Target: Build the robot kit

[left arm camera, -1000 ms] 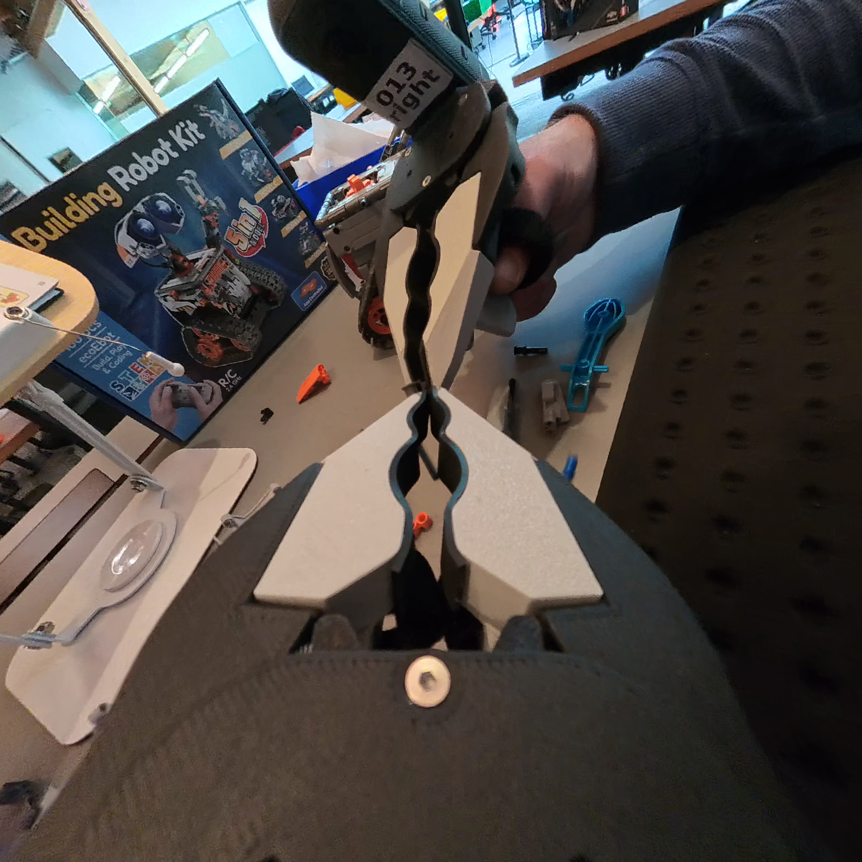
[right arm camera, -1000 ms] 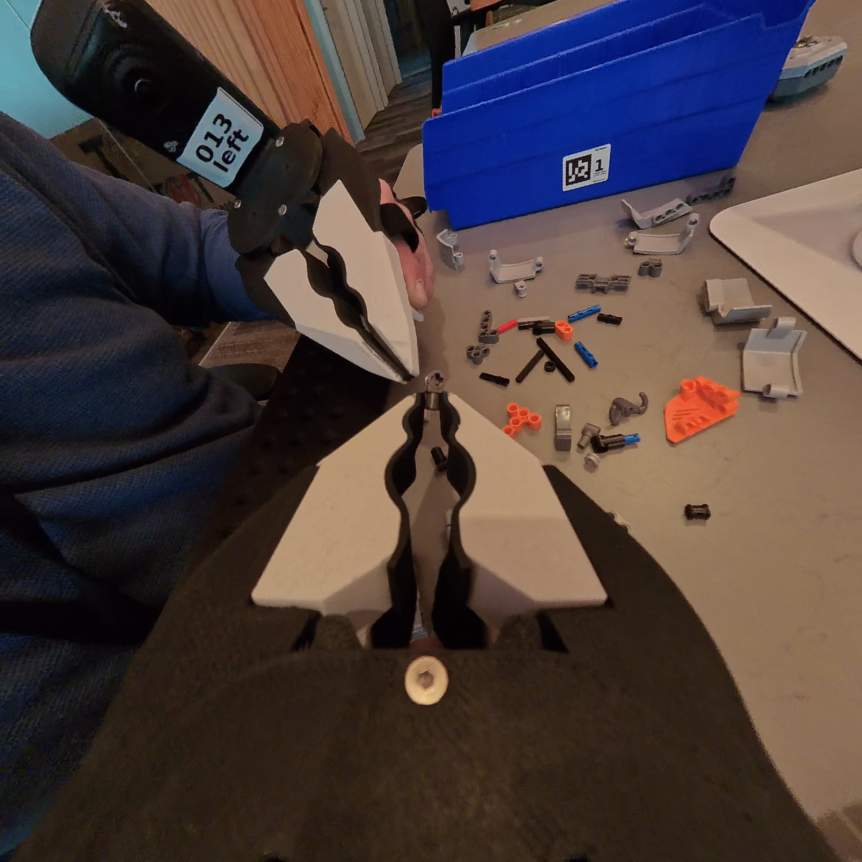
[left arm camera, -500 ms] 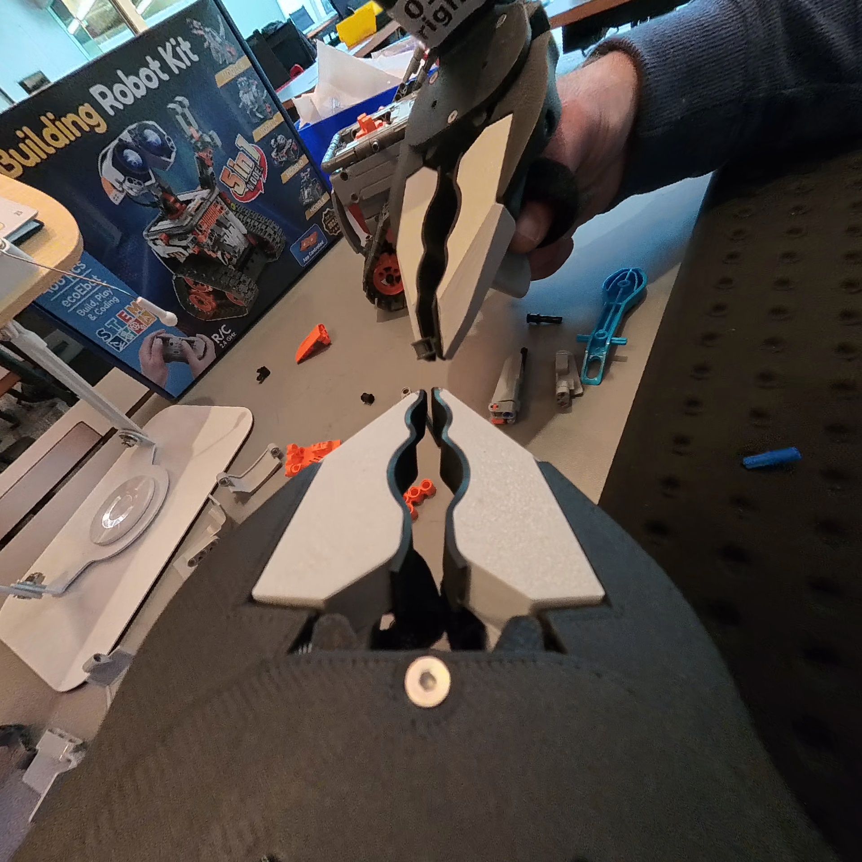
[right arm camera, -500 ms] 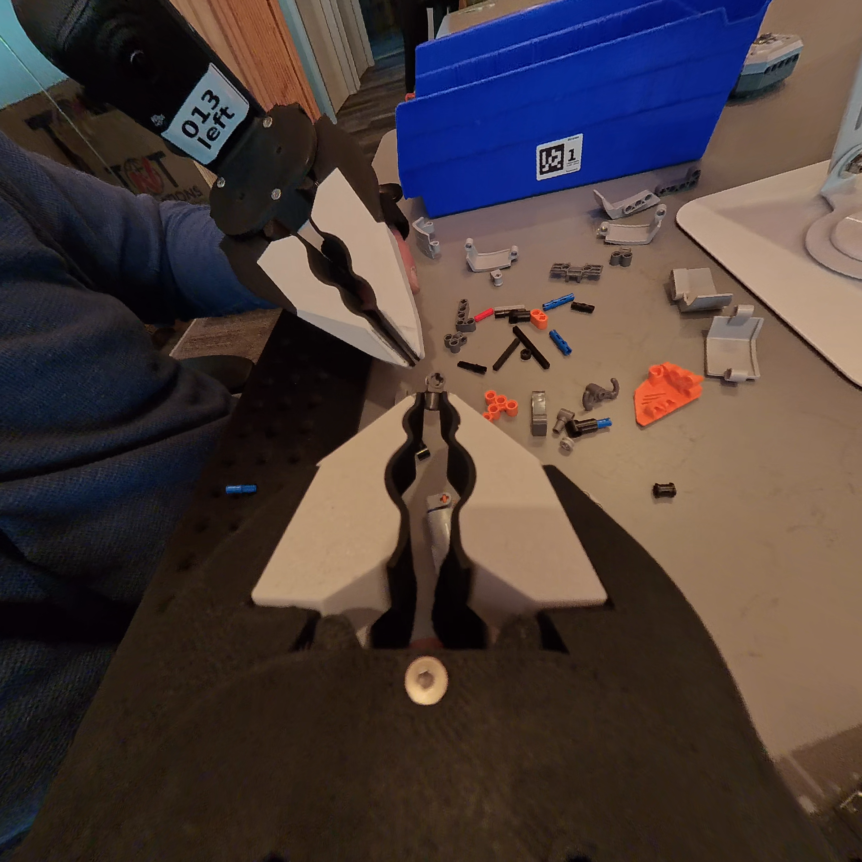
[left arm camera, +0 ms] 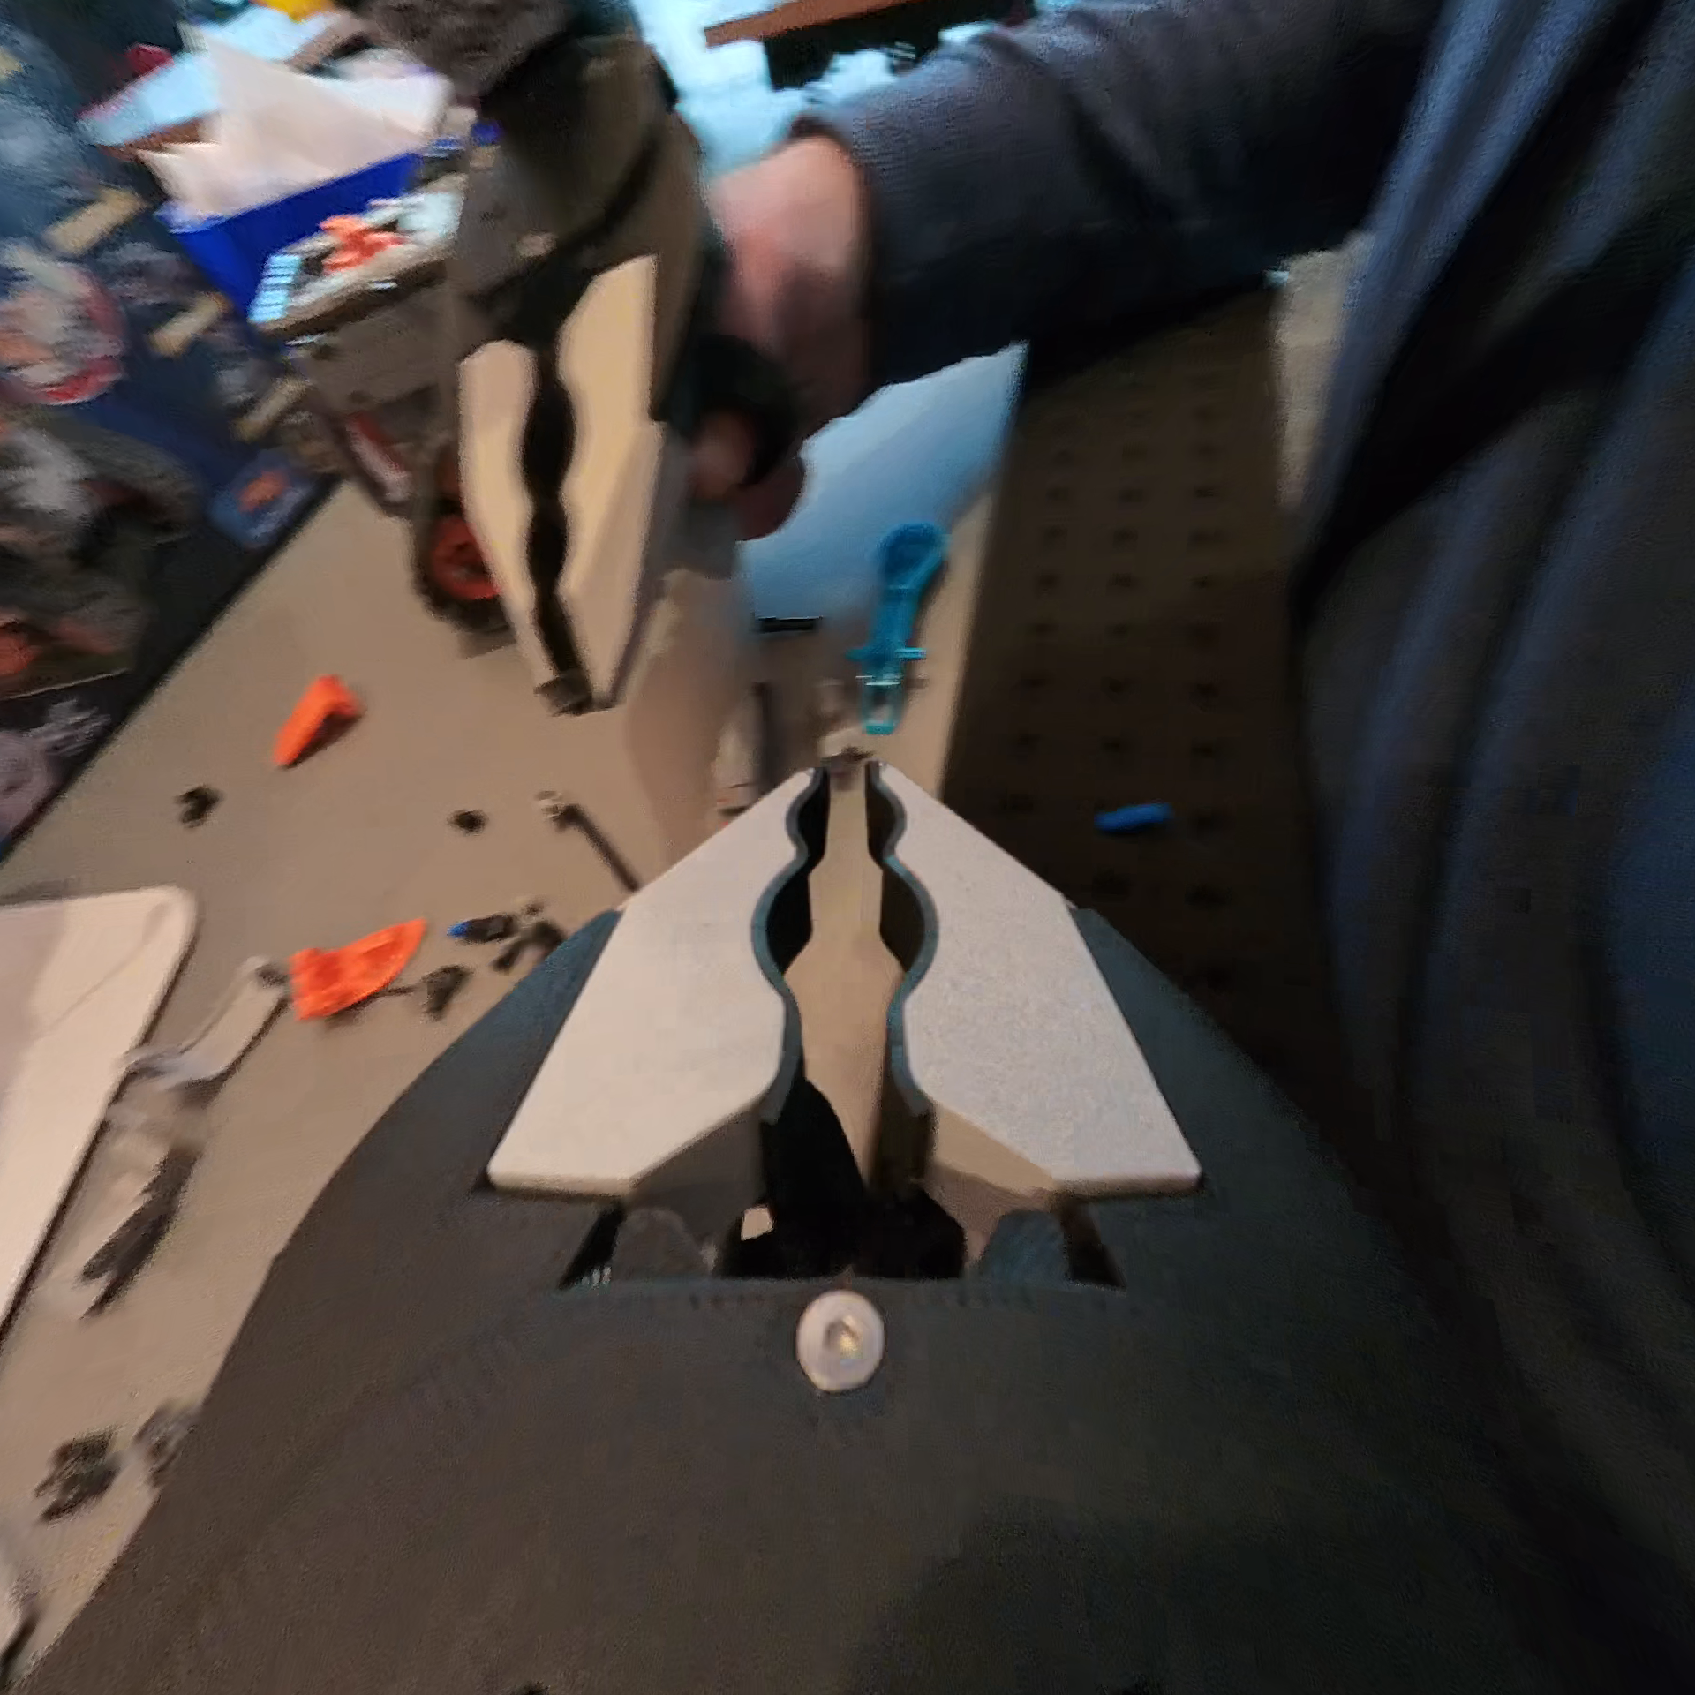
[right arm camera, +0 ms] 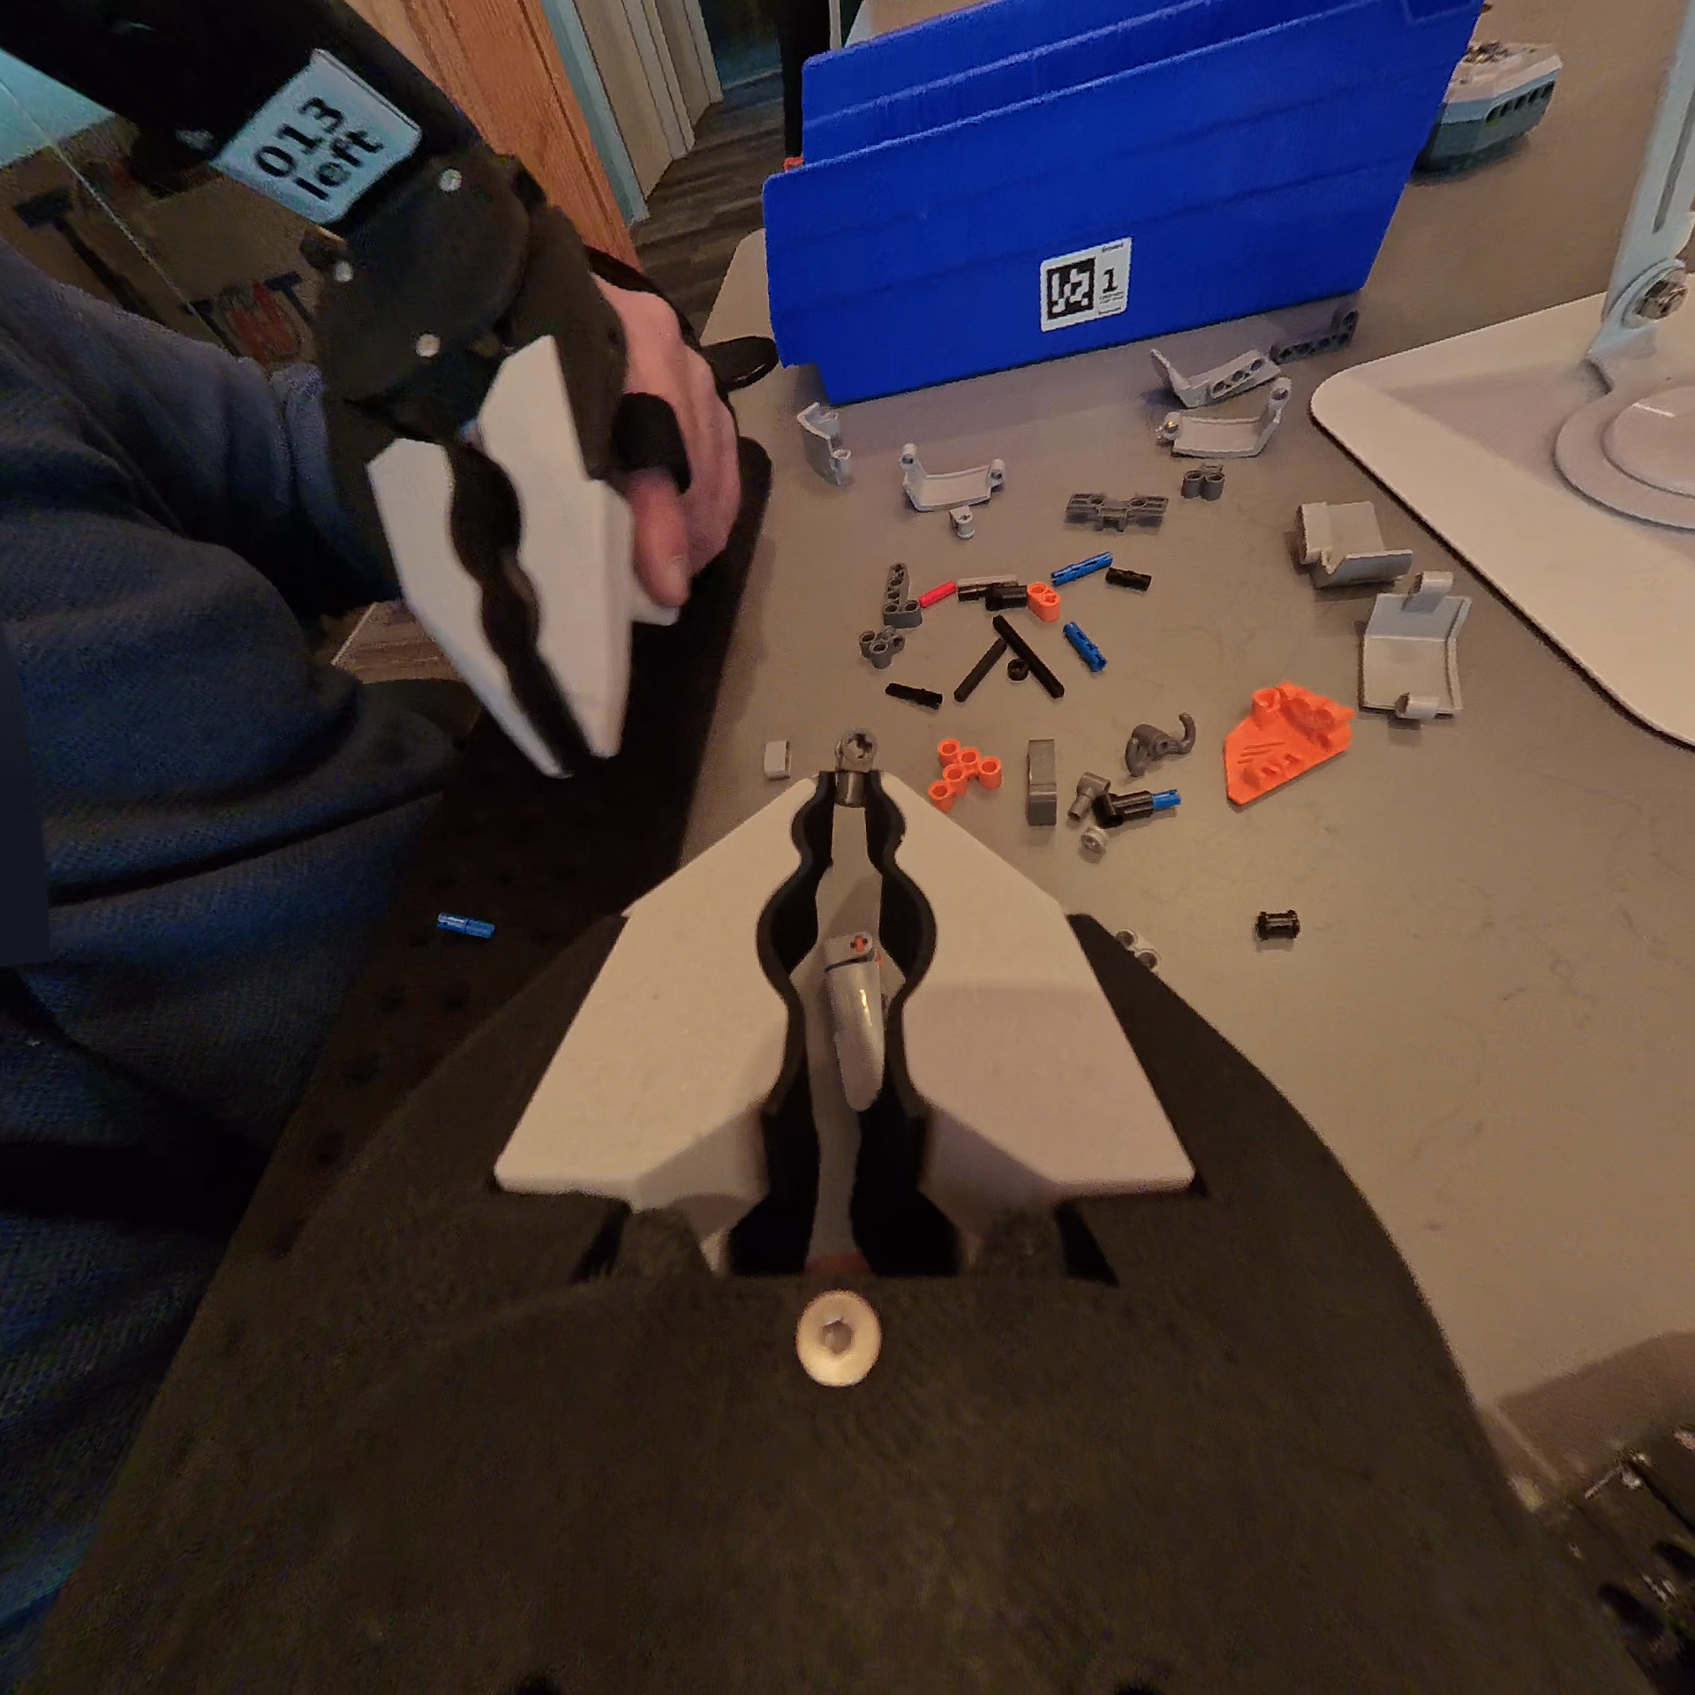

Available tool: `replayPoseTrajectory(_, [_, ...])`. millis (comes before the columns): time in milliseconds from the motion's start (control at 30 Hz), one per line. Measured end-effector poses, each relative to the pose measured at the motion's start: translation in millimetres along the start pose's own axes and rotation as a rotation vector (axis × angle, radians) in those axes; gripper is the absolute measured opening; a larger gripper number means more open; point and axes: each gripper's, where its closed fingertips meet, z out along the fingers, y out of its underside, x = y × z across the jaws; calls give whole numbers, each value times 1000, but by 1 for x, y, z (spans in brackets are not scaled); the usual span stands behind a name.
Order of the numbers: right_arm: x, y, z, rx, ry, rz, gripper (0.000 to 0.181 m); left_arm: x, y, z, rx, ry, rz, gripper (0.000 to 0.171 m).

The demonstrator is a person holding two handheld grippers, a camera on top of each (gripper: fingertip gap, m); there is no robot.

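Right tongs (right arm camera: pixel 853 780): clenched on a small grey peg (right arm camera: pixel 858 752), pinched at the very tips. The peg's long axis runs forward in line with the fingers and its round head juts clear beyond them, above the surface (right arm camera: pixel 1376 1055), not resting on it. Left tongs (left arm camera: pixel 846 780): fingers drawn nearly together with a narrow slit between the tips. The left wrist view is blurred, so whether they grip anything cannot be told. In the right wrist view they slant down from the upper left, held in a hand (right arm camera: pixel 683 440), with their tips near the peg but apart from it, to its left and slightly above. They are the nearer of the two to the dark perforated mat (right arm camera: pixel 569 880) along the surface's left edge, on which a blue pin (right arm camera: pixel 465 925) lies alone. Below the right tongs, seen through the gap between the fingers, lies a pale grey housing (right arm camera: pixel 853 1009). Just right of the peg are an orange connector (right arm camera: pixel 963 770) and a grey block (right arm camera: pixel 1041 780). Farther off are black rods (right arm camera: pixel 1009 660) and an orange plate (right arm camera: pixel 1284 743). A blue bin (right arm camera: pixel 1009 183) closes the far side. A white base (right arm camera: pixel 1467 477) bounds the right. Bare surface lies to the lower right.
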Motion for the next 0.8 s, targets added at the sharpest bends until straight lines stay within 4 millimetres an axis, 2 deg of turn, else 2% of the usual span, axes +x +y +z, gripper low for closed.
replayPoseTrajectory(100, [-6,5,3,-36,-11,-29,4,40,5,4,-84,117,78,10])
replayPoseTrajectory(200, [-11,7,6,-59,-10,-55,4,63,9,15,-174,131,107,16])
replayPoseTrajectory(267, [-14,8,8,-67,-10,-65,4,69,9,20,-220,100,97,20])
replayPoseTrajectory(400, [-18,8,10,-77,-11,-84,4,69,21,21,-325,-33,59,26])
replayPoseTrajectory(600, [-21,7,10,-77,-9,-92,4,69,15,22,-304,-204,54,3])
replayPoseTrajectory(633, [-22,8,11,-81,-8,-96,4,70,19,25,-327,-213,64,6])
replayPoseTrajectory(667, [-23,8,12,-85,-8,-101,4,67,25,26,-359,-239,80,0])
replayPoseTrajectory(733, [-25,8,12,-87,-8,-109,4,64,25,26,-355,-265,74,0])
replayPoseTrajectory(800, [-27,7,12,-84,-9,-113,4,59,24,21,-347,-308,79,8])
